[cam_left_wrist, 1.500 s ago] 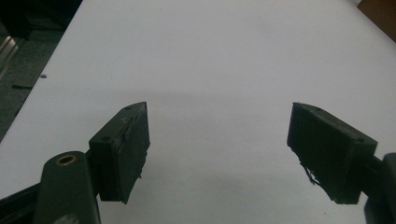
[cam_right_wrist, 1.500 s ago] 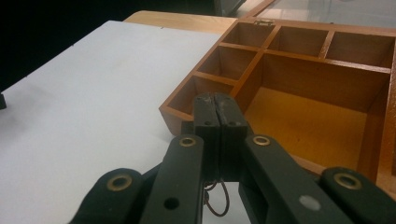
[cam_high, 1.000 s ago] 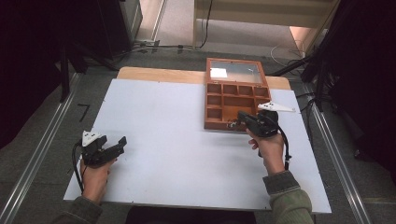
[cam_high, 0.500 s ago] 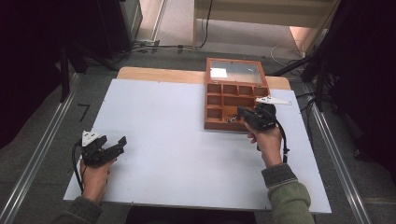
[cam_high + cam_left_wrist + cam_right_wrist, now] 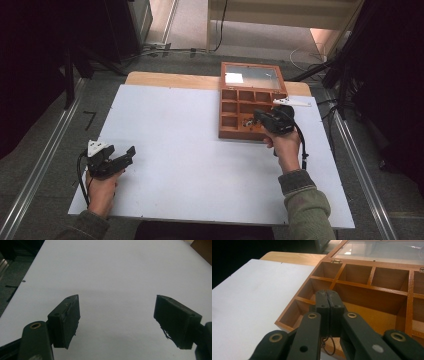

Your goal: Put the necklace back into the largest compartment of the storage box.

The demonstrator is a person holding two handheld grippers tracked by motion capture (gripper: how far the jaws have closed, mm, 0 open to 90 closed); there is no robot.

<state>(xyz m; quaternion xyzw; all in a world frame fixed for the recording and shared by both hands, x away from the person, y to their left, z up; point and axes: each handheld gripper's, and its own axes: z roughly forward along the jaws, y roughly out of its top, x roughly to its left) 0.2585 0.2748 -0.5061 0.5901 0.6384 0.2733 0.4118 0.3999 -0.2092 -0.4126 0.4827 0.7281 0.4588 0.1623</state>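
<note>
Hovering over the box's [image 5: 250, 107] near compartments, our right gripper [image 5: 327, 302] pinches a thin wire thing [image 5: 329, 345], jaws closed. Our left gripper [image 5: 116, 322] gapes empty, well apart on the worktop [image 5: 190, 150].

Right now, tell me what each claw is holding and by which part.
Left claw: nothing, jaws wide apart over the white board. Right claw: jaws shut above the wooden box on a thin dark wire loop; where exactly it is pinched is hidden.

The white surface [image 5: 200, 165] is flanked by grey carpeted floor [image 5: 45, 125] and metal rails [image 5: 42, 167]; beyond it, cables [image 5: 220, 25] are seen.
</note>
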